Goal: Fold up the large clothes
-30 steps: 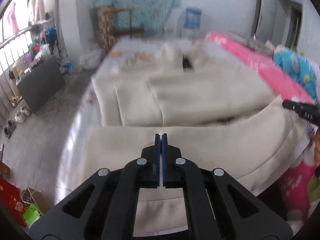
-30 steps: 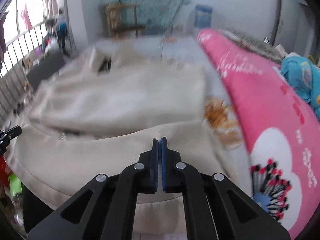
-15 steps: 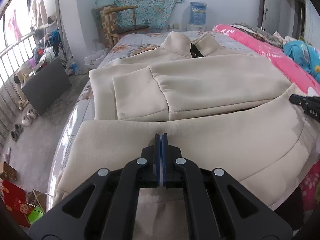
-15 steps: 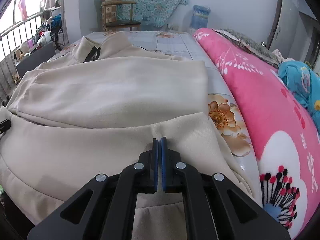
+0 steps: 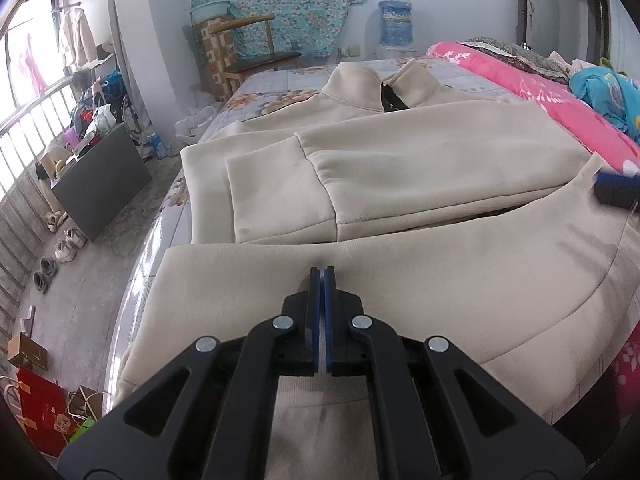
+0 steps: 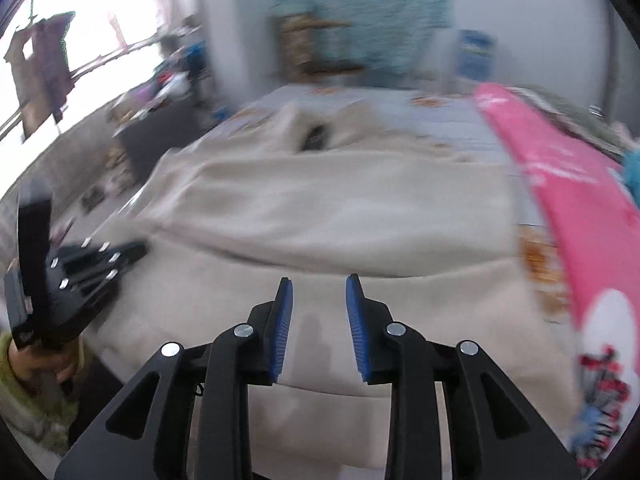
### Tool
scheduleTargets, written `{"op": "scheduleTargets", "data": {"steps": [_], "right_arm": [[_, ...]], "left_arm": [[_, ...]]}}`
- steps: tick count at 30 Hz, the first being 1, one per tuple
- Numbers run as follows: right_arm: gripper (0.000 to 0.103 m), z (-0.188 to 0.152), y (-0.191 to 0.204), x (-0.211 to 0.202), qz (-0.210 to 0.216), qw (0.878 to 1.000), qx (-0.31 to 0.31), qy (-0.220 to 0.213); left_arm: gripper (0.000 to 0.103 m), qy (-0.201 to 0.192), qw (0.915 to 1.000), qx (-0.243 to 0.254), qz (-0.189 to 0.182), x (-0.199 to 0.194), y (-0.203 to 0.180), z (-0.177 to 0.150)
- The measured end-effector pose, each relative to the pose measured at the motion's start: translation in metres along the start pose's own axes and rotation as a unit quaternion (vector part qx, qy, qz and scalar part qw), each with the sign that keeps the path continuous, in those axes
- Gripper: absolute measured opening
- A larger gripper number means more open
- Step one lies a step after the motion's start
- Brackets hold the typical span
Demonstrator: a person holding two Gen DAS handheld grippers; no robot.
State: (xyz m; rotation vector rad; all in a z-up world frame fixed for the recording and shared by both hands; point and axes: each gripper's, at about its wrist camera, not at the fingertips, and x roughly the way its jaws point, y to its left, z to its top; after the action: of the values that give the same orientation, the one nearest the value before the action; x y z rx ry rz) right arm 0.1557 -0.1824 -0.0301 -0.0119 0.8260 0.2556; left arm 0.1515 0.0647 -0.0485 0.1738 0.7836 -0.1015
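A beige jacket (image 5: 420, 168) with a stand collar lies flat on the bed, its lower part folded up towards the chest. My left gripper (image 5: 322, 270) is shut on the folded edge, and the cloth puckers at its tip. The right wrist view shows that gripper (image 6: 138, 250) at the left. My right gripper (image 6: 319, 280) hovers over the same fold of the jacket (image 6: 340, 208). Its jaws are opening, and no cloth is between the blue pads (image 6: 282, 320). It shows as a blurred shape (image 5: 616, 190) at the right edge of the left wrist view.
A pink flowered blanket (image 5: 560, 100) runs along the bed's right side. Left of the bed are the floor, shoes (image 5: 60, 244) and a dark box (image 5: 96, 184). A wooden chair (image 5: 248, 48) and a water bottle (image 5: 396, 20) stand behind. A hand in a green sleeve (image 6: 36, 364) holds the left gripper.
The right gripper was shut on the folded edge; now its jaws have parted, the cloth is released, and its view has swung left and blurred. The left gripper sank a little, then kept still.
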Motion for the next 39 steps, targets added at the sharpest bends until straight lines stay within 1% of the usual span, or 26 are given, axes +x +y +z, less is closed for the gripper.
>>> {"op": "scheduleTargets", "data": {"steps": [2,4,5,6,8,10,11,12,13,14,17,18,19,21,22,24,25,26,27,28,31,32,34,35,37,39], "right_arm": [[0.028,-0.002,0.015,0.023,0.017,0.999,-0.021,0.021],[0.027,-0.005,0.017,0.046,0.008,0.999,-0.023,0.046],[0.027,-0.005,0.016,0.048,0.010,0.999,-0.020,0.032],[0.027,-0.003,0.015,0.049,0.013,0.999,-0.015,0.034],[0.026,0.000,0.011,0.050,0.020,0.999,-0.001,0.039],[0.026,-0.001,0.013,0.049,0.015,0.999,-0.007,0.037],[0.026,0.003,0.010,0.049,0.011,0.999,-0.011,0.036],[0.026,0.003,0.011,0.050,0.009,0.999,-0.012,0.035],[0.026,0.003,0.011,0.050,0.007,0.999,-0.012,0.034],[0.026,0.002,0.012,0.051,0.007,0.999,-0.010,0.034],[0.026,0.001,0.011,0.051,0.011,0.999,-0.006,0.034],[0.026,-0.001,0.012,0.051,0.011,0.999,-0.007,0.034],[0.026,-0.001,0.012,0.051,0.011,0.999,-0.009,0.034],[0.026,-0.002,0.014,0.050,0.012,0.999,-0.009,0.034],[0.026,-0.004,0.015,0.050,0.012,0.999,-0.009,0.033],[0.026,-0.005,0.015,0.049,0.013,0.999,-0.008,0.033],[0.026,-0.005,0.015,0.049,0.013,0.999,-0.009,0.033],[0.026,-0.005,0.015,0.049,0.013,0.999,-0.009,0.033],[0.026,-0.005,0.015,0.049,0.012,0.999,-0.010,0.033],[0.026,-0.005,0.015,0.049,0.012,0.999,-0.010,0.034],[0.026,-0.005,0.016,0.049,0.012,0.999,-0.010,0.034],[0.026,-0.005,0.016,0.049,0.013,0.999,-0.010,0.034],[0.026,-0.005,0.015,0.049,0.015,0.999,-0.010,0.035],[0.026,-0.005,0.015,0.049,0.015,0.999,-0.010,0.035],[0.026,-0.005,0.015,0.049,0.016,0.999,-0.011,0.036],[0.026,-0.005,0.014,0.049,0.017,0.999,-0.012,0.036]], "left_arm": [[0.002,0.000,1.0000,-0.003,-0.004,0.000,0.000,0.000],[0.002,-0.003,0.9999,-0.007,-0.013,-0.001,0.003,-0.001],[0.003,-0.005,0.9997,-0.009,-0.022,-0.001,0.006,-0.002],[0.005,-0.005,0.9993,-0.013,-0.035,-0.002,0.010,-0.002],[0.005,-0.004,0.9957,-0.037,-0.085,-0.010,0.023,-0.004],[0.012,-0.010,0.9904,-0.055,-0.126,-0.020,0.034,-0.009],[0.015,-0.007,0.9885,-0.061,-0.139,-0.023,0.039,-0.014],[0.016,-0.002,0.9882,-0.064,-0.139,-0.024,0.041,-0.018],[0.016,0.011,0.9894,-0.066,-0.129,-0.022,0.046,-0.024],[0.015,0.013,0.9905,-0.068,-0.119,-0.021,0.051,-0.030],[0.015,0.009,0.9950,-0.076,-0.063,-0.024,0.071,-0.037],[0.015,0.008,0.9943,-0.090,-0.056,-0.023,0.081,-0.039],[0.013,0.008,0.9935,-0.101,-0.051,-0.022,0.090,-0.040],[0.003,0.012,0.9899,-0.127,-0.062,-0.019,0.105,-0.041],[0.003,0.013,0.9881,-0.138,-0.066,-0.020,0.108,-0.040],[0.006,0.002,0.9897,-0.131,-0.057,-0.030,0.103,-0.036],[0.010,-0.008,0.9902,-0.123,-0.065,-0.038,0.097,-0.034],[0.010,-0.017,0.9893,-0.118,-0.085,-0.046,0.090,-0.032],[0.011,-0.026,0.9865,-0.111,-0.118,-0.054,0.079,-0.030],[0.011,-0.032,0.9841,-0.103,-0.141,-0.060,0.069,-0.028],[0.014,-0.042,0.9730,-0.060,-0.219,-0.071,0.027,-0.023],[0.014,-0.040,0.9693,-0.049,-0.238,-0.069,0.012,-0.023],[0.015,-0.028,0.9647,-0.036,-0.259,-0.060,-0.010,-0.022],[0.015,-0.017,0.9644,-0.032,-0.262,-0.051,-0.021,-0.024],[0.015,0.016,0.9687,-0.019,-0.247,-0.034,-0.035,-0.030],[0.016,0.009,0.9718,-0.006,-0.236,-0.033,-0.041,-0.039]]}}
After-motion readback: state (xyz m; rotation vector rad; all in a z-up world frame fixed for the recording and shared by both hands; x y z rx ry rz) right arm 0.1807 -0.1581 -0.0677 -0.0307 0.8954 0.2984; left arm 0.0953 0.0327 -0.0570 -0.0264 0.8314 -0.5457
